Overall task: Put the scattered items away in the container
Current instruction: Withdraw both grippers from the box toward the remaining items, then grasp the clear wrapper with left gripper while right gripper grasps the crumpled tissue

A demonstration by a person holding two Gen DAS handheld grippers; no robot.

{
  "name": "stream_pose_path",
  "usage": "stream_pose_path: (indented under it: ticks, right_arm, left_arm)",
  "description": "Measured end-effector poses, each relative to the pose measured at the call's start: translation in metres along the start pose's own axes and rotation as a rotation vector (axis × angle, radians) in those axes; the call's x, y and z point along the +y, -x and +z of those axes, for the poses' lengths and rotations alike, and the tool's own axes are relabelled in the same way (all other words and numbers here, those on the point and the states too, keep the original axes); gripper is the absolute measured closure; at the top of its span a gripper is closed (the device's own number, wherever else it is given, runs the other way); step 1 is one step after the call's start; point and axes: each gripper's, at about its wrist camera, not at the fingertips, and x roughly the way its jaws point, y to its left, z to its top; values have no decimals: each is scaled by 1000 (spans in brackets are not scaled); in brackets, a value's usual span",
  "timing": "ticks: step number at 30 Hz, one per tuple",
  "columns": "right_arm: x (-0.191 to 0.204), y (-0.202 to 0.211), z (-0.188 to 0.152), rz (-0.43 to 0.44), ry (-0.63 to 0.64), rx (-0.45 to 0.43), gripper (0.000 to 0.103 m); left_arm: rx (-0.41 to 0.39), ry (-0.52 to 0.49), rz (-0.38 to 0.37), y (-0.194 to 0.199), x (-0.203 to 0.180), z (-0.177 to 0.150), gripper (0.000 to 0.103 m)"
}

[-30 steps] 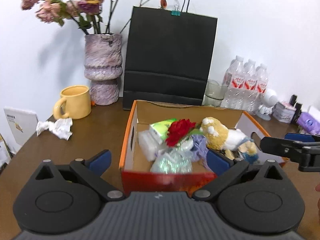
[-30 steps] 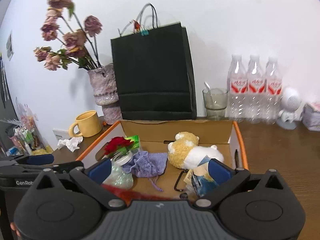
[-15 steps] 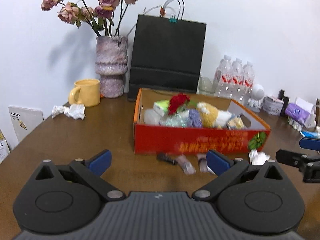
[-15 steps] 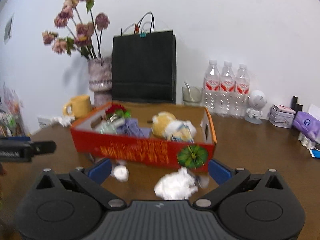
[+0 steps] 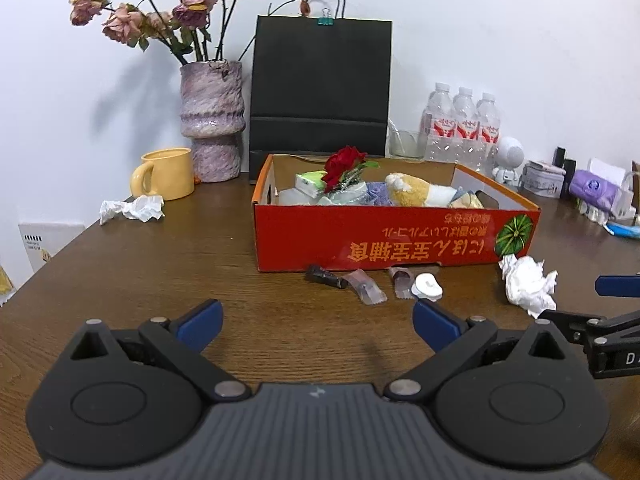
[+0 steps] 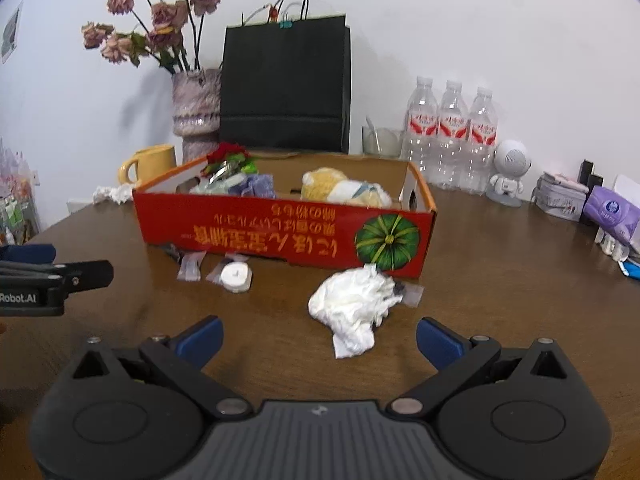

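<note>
A red cardboard box (image 5: 396, 240) (image 6: 280, 236) sits mid-table, holding a red rose (image 5: 344, 162), a plush toy (image 5: 420, 194), a green packet and purple cloth. In front of it lie a dark wrapper (image 5: 325, 277), clear wrappers (image 5: 366, 286), a white round cap (image 5: 427, 286) (image 6: 237, 276) and a crumpled white tissue (image 5: 528, 284) (image 6: 352, 304). My left gripper (image 5: 316, 322) is open and empty, well short of the wrappers. My right gripper (image 6: 318, 338) is open and empty, just short of the tissue.
Another crumpled tissue (image 5: 132, 208) lies by a yellow mug (image 5: 164, 174). A vase of dried roses (image 5: 210, 120), a black paper bag (image 5: 320, 96), water bottles (image 6: 452, 136), a white figurine (image 6: 508, 174) and toiletries (image 6: 612, 216) line the back and right edge.
Both grippers have pulled back from over the box toward the table's near side. The items in front of the box have come into view.
</note>
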Motion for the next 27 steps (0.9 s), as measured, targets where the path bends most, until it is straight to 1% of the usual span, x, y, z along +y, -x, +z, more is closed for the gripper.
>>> stream_pose_path:
  ticks: [3,5,7,12,15,18,20,22,24,25,27]
  right_arm:
    - [0,-3,-3,-9,4,13,0]
    - [3,-5,-5,-40,23,14,0]
    - [5,-7,-7,-57,38,19,0]
    - [8,-11,-8,-58,45,36,0]
    - [3,-12,-8,-58,23,38,0]
    - [-3,-12,-7,-51,-5,43,0]
    - [-9,-14,-4,-19,-35,48,0]
    - [-14,-19,2,-24,-50,53,5]
    - [-20,-26,9,-39,-59,58,10]
    - [-23,-31,12,-38,-64,63,11]
    - [-27,-41,18,-28,-71,81,19]
  left_arm:
    - [7,-11,8,-3,-2,-5,0]
    - [-23,-35,15,1,-6,-7,0]
    - [-38,-53,13,3,-8,-9,0]
    - [-39,-37,9,3,-6,-8,0]
    - [-37,-43,3,2,-6,-8,0]
    - [-20,-63,5,-2,-9,-7,0]
    - [3,-78,-3,-10,-11,-3,0]
    - [34,-77,-5,-22,-13,7,0]
    - [52,-68,-9,-37,-17,18,7]
    - [65,-60,-7,-46,-19,22,16]
    - [100,-27,-16,-64,-22,31,32]
